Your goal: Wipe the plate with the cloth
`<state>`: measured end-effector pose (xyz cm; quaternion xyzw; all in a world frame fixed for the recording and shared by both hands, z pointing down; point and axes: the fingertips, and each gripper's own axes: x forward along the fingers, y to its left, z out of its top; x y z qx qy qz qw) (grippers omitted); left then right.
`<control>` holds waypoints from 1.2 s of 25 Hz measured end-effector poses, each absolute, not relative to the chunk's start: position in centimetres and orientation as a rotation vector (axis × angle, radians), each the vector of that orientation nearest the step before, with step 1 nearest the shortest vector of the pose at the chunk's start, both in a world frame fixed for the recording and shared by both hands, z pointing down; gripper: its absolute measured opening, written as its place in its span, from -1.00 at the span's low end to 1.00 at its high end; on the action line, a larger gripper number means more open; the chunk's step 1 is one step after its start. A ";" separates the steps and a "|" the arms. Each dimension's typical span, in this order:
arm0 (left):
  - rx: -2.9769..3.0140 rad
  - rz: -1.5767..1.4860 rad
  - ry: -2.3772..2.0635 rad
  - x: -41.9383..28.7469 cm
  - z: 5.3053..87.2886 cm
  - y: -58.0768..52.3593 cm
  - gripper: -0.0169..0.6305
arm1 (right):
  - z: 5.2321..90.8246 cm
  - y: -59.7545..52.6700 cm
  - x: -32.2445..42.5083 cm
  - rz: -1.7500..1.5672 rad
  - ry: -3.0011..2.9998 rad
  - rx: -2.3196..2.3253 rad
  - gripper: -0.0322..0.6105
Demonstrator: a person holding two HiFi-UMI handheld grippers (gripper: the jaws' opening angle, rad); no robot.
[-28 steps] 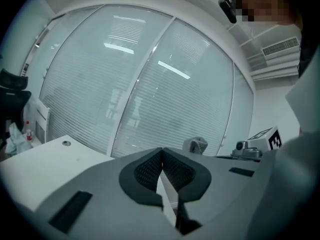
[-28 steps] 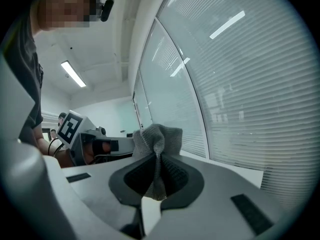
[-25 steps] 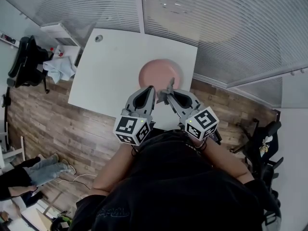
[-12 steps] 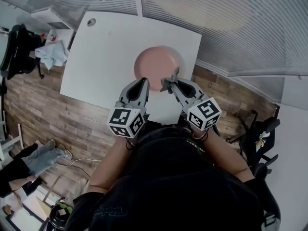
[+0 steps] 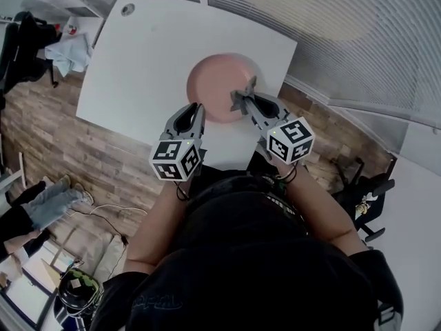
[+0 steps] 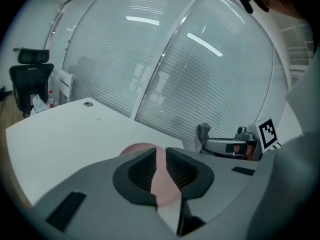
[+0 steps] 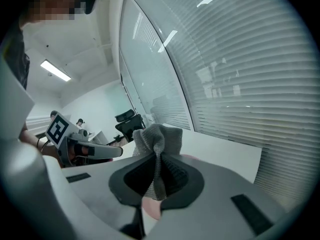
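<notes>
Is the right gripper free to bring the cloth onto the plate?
Probably yes: the right gripper, shut on the cloth, hangs by the near rim of the plate, with nothing between them.

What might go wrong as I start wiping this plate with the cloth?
1. Nothing holds the plate. The left gripper, whose jaws have just been opening, has nothing between them, so a wipe may slide the plate across the white table.
2. The right gripper pinches only a small bunch of cloth. Its hard jaw tips might scrape the plate, or the cloth might pull free.
</notes>
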<state>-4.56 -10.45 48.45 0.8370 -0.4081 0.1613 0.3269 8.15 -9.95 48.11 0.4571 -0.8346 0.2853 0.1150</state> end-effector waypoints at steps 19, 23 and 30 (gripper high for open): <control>1.912 0.558 -1.167 -8.3 58.8 -14.0 -0.41 | 57.5 -14.7 6.4 1.002 -2.340 1.028 -0.78; 1.857 0.590 -1.165 -8.6 60.9 -14.4 -0.39 | 59.0 -15.8 6.8 1.002 -2.286 1.038 -0.78; 1.776 0.617 -1.135 -9.1 64.3 -15.0 -0.39 | 63.0 -18.2 6.5 1.055 -2.136 1.083 -0.79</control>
